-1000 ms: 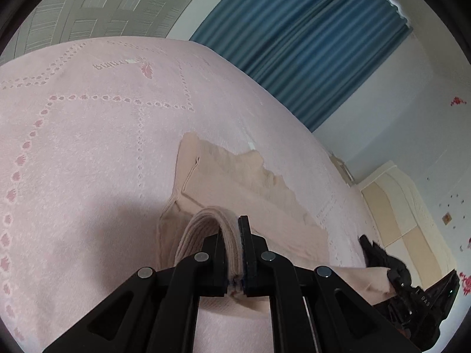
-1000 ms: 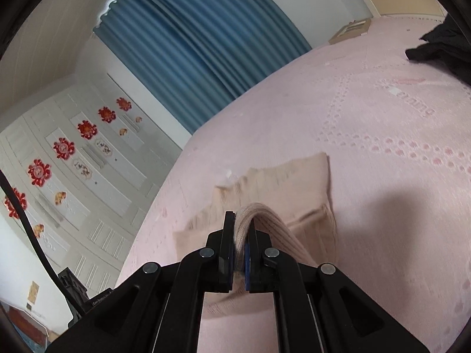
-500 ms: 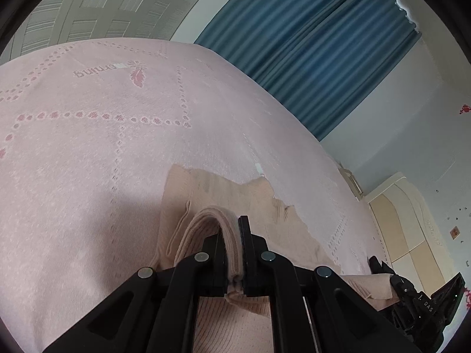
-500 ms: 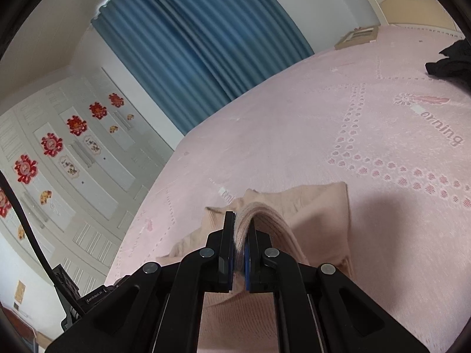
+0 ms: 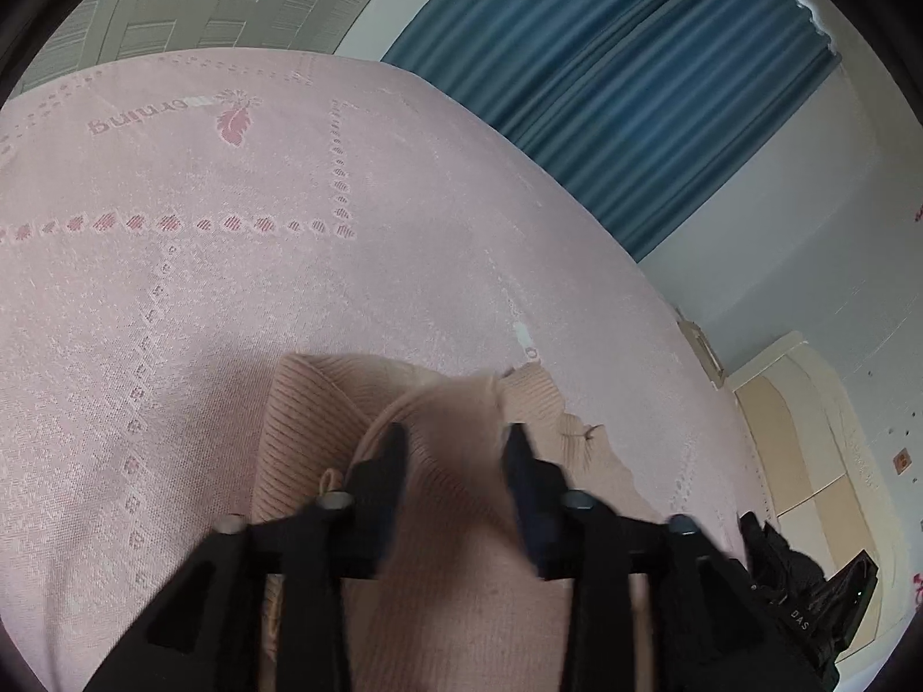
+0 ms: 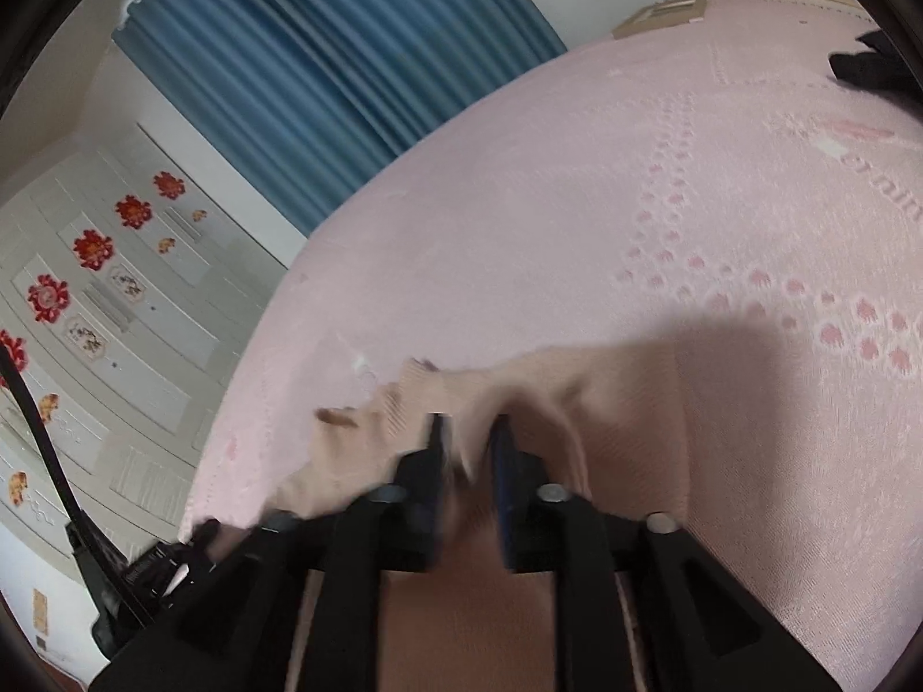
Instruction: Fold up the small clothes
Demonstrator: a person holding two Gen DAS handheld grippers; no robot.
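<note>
A beige ribbed knit garment (image 5: 323, 421) lies folded over itself on the pink bedspread (image 5: 173, 288). My left gripper (image 5: 456, 450) hangs just above its folded edge. Its jaws are opening, and the knit lies in the gap below them with neither pad pressing on it. In the right wrist view the same garment (image 6: 623, 403) is blurred by motion. My right gripper (image 6: 468, 444) is over its near edge, jaws opening, with cloth showing in the gap but not pinched. Each gripper shows in the other's view: the right gripper (image 5: 807, 594) low right, the left gripper (image 6: 132, 571) low left.
Blue curtains (image 5: 634, 86) hang behind the bed. A white wardrobe (image 6: 86, 288) with red flower stickers stands on one side and a cream cabinet (image 5: 807, 444) on the other. A dark garment (image 6: 865, 63) lies at the bed's far right.
Both grippers carried the gripped garment edge forward and down over the rest of the garment, then parted their jaws. The edge now lies on the lower layer, and more of the bedspread shows ahead.
</note>
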